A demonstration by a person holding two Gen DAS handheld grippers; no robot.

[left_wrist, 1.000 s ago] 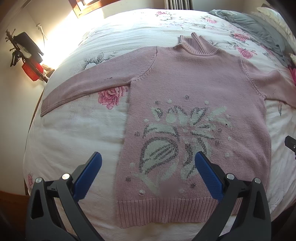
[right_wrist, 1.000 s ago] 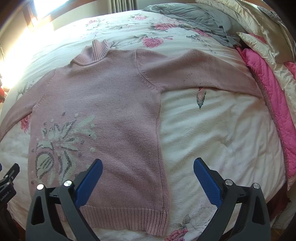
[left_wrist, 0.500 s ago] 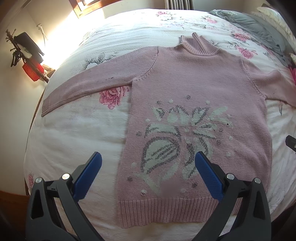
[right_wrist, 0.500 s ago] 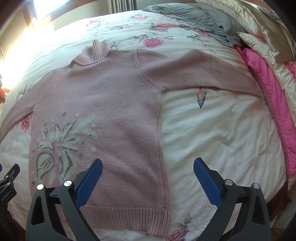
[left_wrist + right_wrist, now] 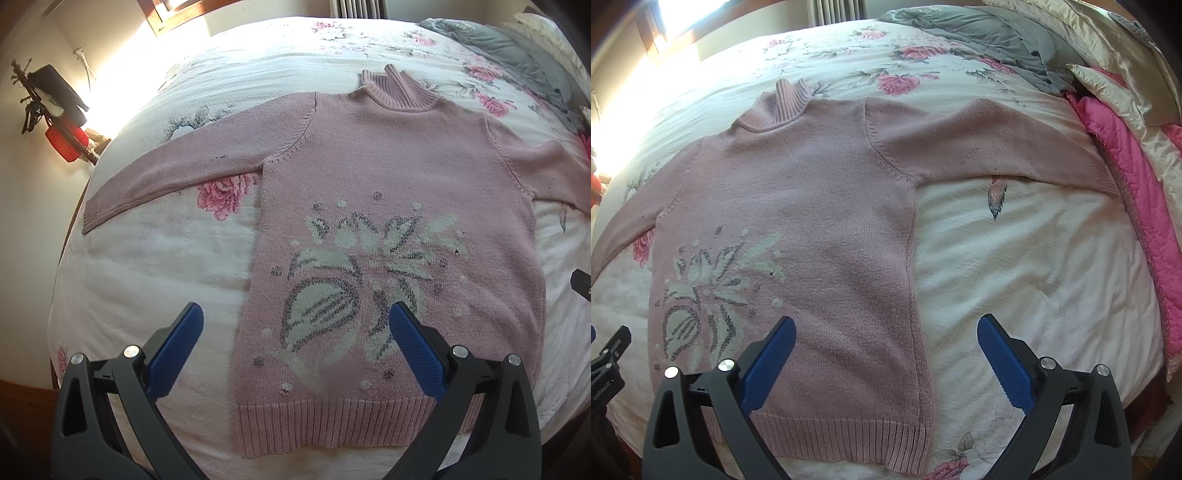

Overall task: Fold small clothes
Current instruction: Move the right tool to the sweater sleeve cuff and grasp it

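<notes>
Left wrist view — ribbed-hem knit sweater (image 5: pixel 399 177) lies flat.

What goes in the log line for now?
pink knitted sweater: flat on floral bedspread, unfolded | left tongs: open | right tongs: open

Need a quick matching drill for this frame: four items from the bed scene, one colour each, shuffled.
Items:
1. sweater
2. quilt
3. blanket
4. finger pads

Colours:
A. grey
B. blue
C. pale pink
D. bright pink

Pairs: 1-C, 2-D, 3-A, 4-B
</notes>
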